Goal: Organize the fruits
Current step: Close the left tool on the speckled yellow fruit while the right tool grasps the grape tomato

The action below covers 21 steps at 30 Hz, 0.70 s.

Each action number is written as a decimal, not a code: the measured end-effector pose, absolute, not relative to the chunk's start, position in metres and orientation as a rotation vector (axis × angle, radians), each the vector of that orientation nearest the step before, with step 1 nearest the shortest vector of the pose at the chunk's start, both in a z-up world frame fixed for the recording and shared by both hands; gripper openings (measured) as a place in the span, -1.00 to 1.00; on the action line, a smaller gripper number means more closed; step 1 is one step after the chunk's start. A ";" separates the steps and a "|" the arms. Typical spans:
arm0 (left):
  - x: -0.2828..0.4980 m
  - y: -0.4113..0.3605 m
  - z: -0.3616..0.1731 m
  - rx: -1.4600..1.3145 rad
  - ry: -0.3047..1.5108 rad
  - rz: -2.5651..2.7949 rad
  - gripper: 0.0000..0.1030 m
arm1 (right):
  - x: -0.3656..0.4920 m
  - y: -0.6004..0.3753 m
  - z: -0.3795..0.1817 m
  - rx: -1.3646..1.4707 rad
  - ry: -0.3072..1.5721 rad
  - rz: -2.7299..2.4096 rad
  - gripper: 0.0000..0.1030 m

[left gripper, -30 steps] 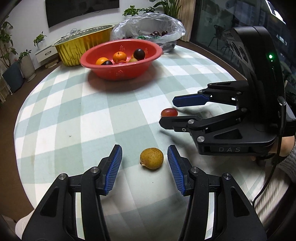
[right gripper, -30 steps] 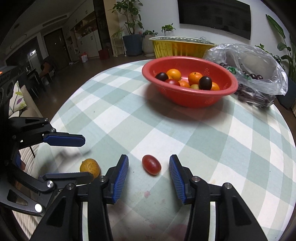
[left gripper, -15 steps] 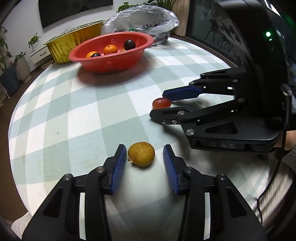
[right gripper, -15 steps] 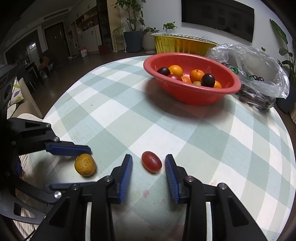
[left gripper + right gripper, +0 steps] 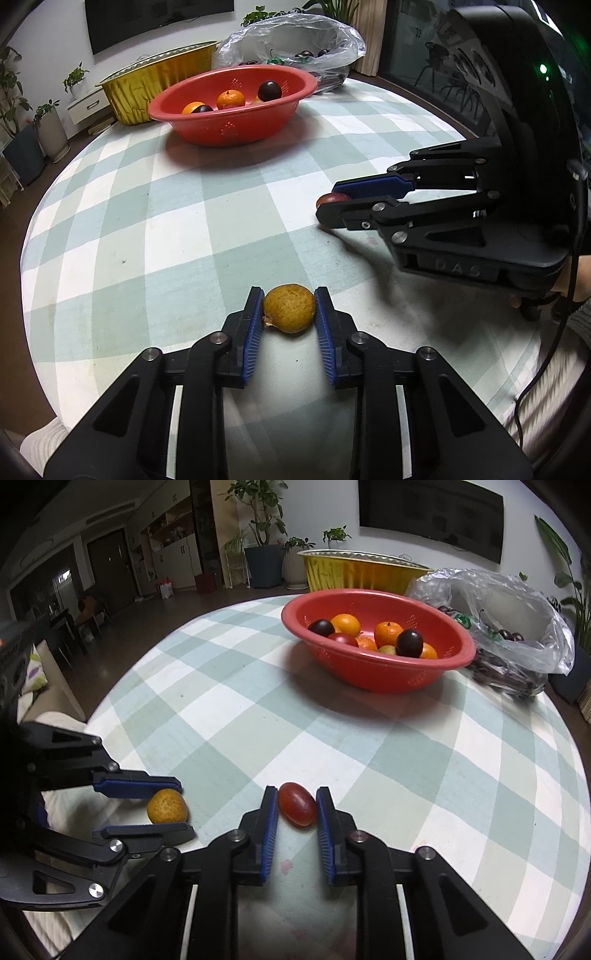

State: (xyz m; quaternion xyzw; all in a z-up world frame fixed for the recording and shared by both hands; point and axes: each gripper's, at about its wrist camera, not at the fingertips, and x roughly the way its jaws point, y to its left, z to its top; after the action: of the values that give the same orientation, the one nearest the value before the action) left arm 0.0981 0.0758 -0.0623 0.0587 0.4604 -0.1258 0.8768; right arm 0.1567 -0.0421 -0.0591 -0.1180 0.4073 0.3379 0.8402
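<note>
Looking down our left wrist camera first: our left gripper point(image 5: 289, 308) has just been closing, and its blue pads point(image 5: 253, 332) are now pressed against both sides of a small yellow-brown fruit point(image 5: 289, 308) that sits on the checked tablecloth point(image 5: 177, 221), near the close edge of the round table. Off to the right we see our right gripper point(image 5: 334, 206) side on, fingers narrow, with a bit of a small red fruit point(image 5: 332, 198) peeking out between them. At the far side of the table sits the red basket point(image 5: 232, 122) with oranges and dark plums in it, a gold foil tray point(image 5: 155, 88) behind it and a clear plastic bag point(image 5: 295, 48) of dark fruit to its right.

Switching to our right wrist camera: our right gripper point(image 5: 297, 808) has also just been closing, and both pads are snug on the oval red fruit point(image 5: 297, 808), which rests on the cloth. Our left gripper point(image 5: 177, 806) shows up at the left with the yellow fruit point(image 5: 167, 806) between its fingers. The red basket point(image 5: 376, 668) is well apart from both, further back, with the gold tray point(image 5: 354, 574) and the bag point(image 5: 509, 627) beyond and beside it.
</note>
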 end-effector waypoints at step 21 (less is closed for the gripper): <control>0.142 0.102 -0.017 -0.041 0.876 -0.265 -0.50 | 0.191 -0.077 -0.012 0.064 0.797 0.754 -0.56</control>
State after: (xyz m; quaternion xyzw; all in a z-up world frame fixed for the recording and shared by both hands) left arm 0.1421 0.1022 -0.0168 -0.0198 0.4227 -0.1277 0.8970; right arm 0.1911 -0.0770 -0.0118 0.0302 0.3789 0.3583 0.8527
